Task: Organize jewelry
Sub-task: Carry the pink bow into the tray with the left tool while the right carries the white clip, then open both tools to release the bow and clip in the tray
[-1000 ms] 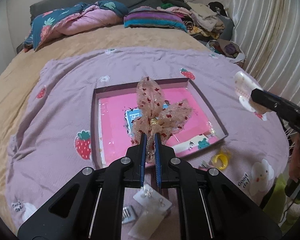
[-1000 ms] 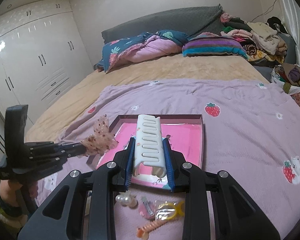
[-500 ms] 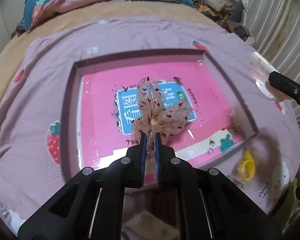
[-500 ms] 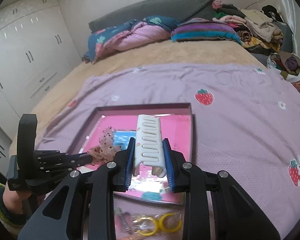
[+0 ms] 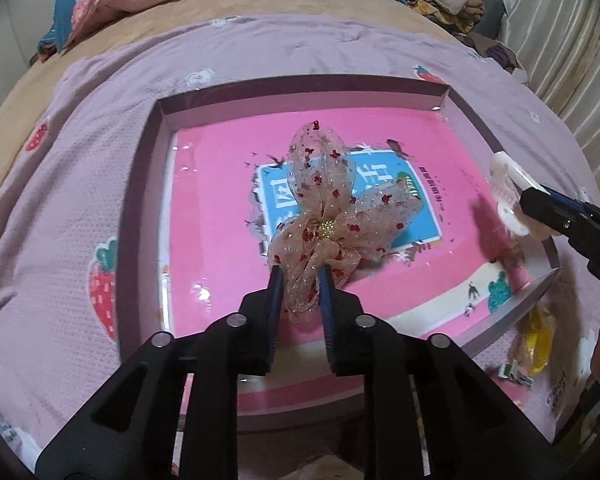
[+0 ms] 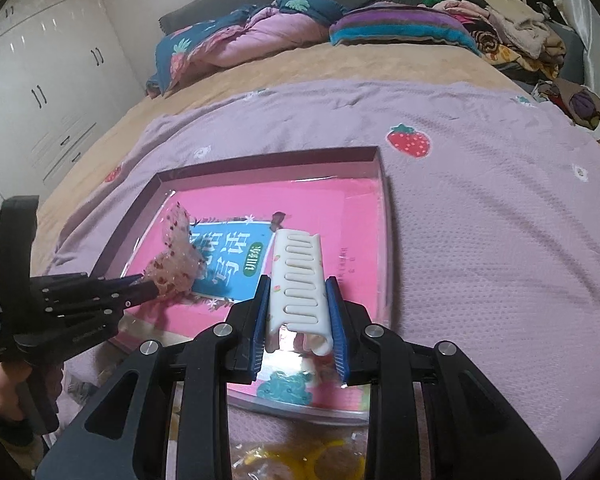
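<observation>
Jewelry tray (image 5: 162, 184), a shallow mauve-walled box with a glossy pink printed sheet covering its floor, lies flat on a lilac blanket (image 5: 60, 208) patterned with strawberries, which is spread over a tan-covered bed (image 6: 340, 68). Bedding and heaped clothes sit piled at the far end of the bed, and white wardrobe doors (image 6: 32, 92) stand along the wall to the left in the right wrist view. Over the middle of the tray, the left gripper (image 5: 300, 276) has the sheer beige bow (image 5: 328, 204), dotted with red and gold at its knot, between its blue-padded fingers; the jaws have just been opening, and the bow's tail sits in a narrow gap, its loops spread above the blue label on the sheet. At the tray's right side, the right gripper (image 6: 298, 288) is clamped on a white hair claw clip (image 6: 300, 280), pads pressed against both of its sides, the clip's slotted back facing up and its far end reaching out past the fingertips. Beyond the tray's near right corner, yellow ring-shaped pieces in a clear wrapper (image 5: 538, 336) lie on the blanket, with a small silver clip (image 5: 512, 374) just beside them.
</observation>
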Demonstrator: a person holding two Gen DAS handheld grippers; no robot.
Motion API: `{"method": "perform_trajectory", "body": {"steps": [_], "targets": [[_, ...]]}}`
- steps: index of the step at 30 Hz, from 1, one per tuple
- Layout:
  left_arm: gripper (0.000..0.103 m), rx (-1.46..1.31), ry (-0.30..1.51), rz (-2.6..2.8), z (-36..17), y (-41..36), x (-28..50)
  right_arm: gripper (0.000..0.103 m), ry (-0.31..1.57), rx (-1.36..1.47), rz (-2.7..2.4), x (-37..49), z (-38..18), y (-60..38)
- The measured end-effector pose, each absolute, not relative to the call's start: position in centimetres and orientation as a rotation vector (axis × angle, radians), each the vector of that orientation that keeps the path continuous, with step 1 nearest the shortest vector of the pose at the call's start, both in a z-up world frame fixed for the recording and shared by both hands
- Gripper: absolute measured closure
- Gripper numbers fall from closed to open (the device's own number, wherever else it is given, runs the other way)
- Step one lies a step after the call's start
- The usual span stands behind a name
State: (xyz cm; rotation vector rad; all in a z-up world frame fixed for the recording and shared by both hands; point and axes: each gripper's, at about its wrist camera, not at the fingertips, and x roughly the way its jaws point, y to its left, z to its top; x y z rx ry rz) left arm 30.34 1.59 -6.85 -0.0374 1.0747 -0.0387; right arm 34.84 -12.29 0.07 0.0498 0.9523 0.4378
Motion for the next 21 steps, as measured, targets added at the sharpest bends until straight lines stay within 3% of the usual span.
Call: {"method": "perform_trajectory", "body": {"steps": [12,15,19,21], "targets": [[0.024,-0.071,1.031,0.035,-5.1,4.2,29.1,0.076,0.983,0.019,0.396,35.6,-1.3,-10.9],[0.016,-0.076,1.023,0.054,-4.6,4.7,28.6,0.076,0.997,0.042,0.387,35.6,-1.6,-11.2],[0.009,-0.079,1.005,0.076,-3.7,5.3,27.8,0.055,0.983,0.07,0.381,34.9,-1.2,-11.7],[0.009,-0.085,0.997,0.09,-3.0,5.6,27.2,0.054,0.97,0.08,0.38,34.4,-0.6,-12.0]]}}
